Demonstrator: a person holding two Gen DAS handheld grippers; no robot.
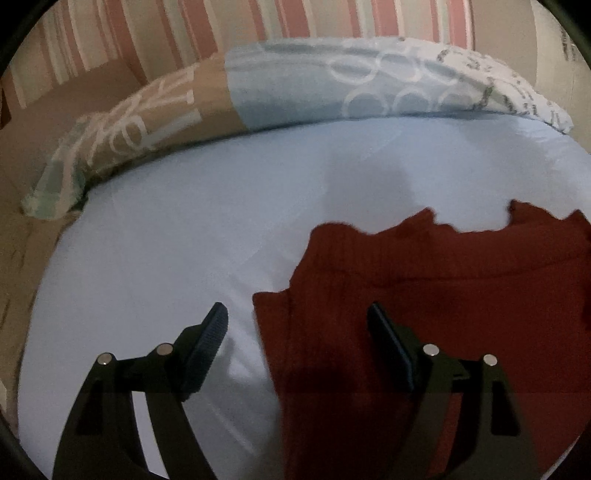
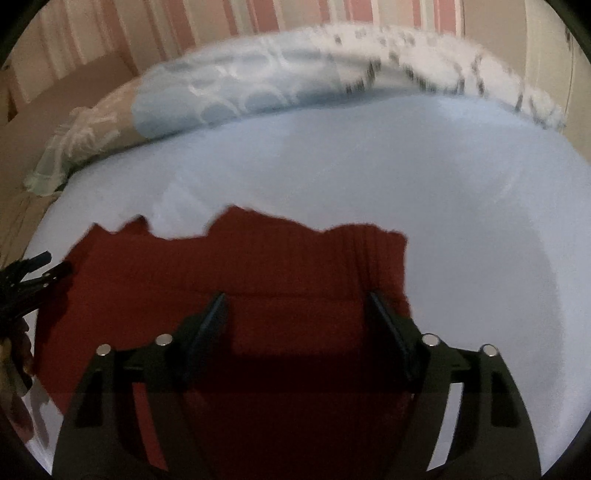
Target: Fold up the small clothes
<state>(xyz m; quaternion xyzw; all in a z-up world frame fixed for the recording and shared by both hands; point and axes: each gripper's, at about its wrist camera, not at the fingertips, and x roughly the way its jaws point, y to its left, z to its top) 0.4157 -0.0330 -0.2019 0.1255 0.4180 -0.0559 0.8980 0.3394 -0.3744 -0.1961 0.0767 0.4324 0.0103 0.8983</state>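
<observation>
A dark red garment [image 1: 443, 295] lies spread on the pale blue bed sheet [image 1: 166, 240]. My left gripper [image 1: 297, 317] is open and empty, above the garment's left edge: its left finger is over the sheet, its right finger over the cloth. In the right wrist view the same garment [image 2: 258, 266] fills the lower middle. My right gripper [image 2: 295, 306] is open and empty, above the garment's right part, near its right edge. The left gripper's fingers [image 2: 33, 269] show at the left edge of that view.
A rolled patterned blanket [image 1: 295, 85] in brown, blue and white lies along the far side of the bed; it also shows in the right wrist view [image 2: 295, 70]. Striped curtains [image 1: 258, 22] hang behind. The sheet [image 2: 480, 221] extends to the right of the garment.
</observation>
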